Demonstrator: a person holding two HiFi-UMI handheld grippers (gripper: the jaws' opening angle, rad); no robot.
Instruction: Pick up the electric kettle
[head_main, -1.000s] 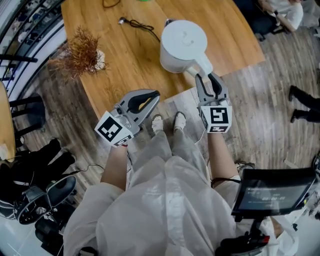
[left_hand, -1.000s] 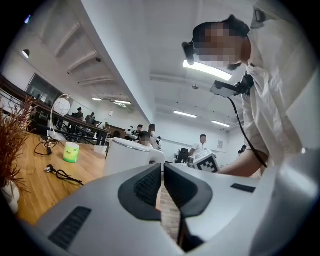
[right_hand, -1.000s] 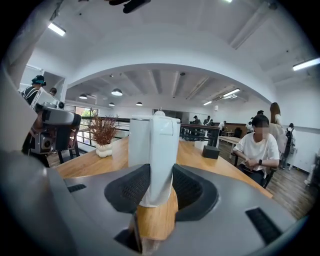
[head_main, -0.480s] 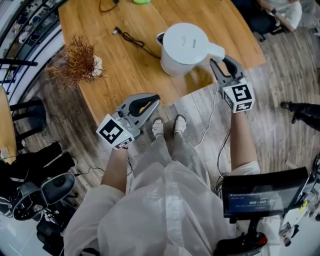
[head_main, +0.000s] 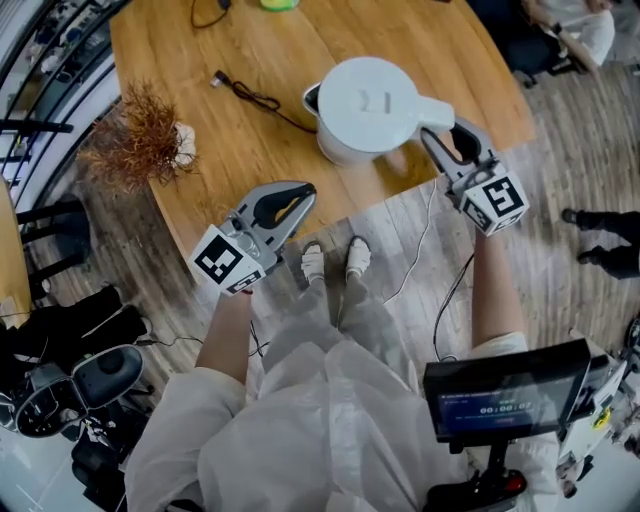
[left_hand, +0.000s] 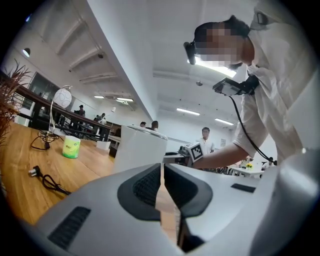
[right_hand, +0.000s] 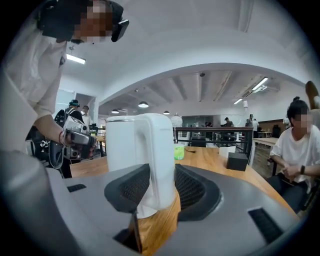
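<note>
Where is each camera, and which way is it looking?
Head view: on the person's head, looking down at table, kettle, left gripper, right gripper, arms, shoes.
Left gripper view: on the left gripper, looking level past its shut fingers toward the kettle.
Right gripper view: on the right gripper, looking along fingers clamping the kettle's handle.
Shared: all three show the kettle.

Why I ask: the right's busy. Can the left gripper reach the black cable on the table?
Probably yes: the left gripper, shut and empty, hangs at the table edge, only bare wood between it and the black cable; it must open first.
</note>
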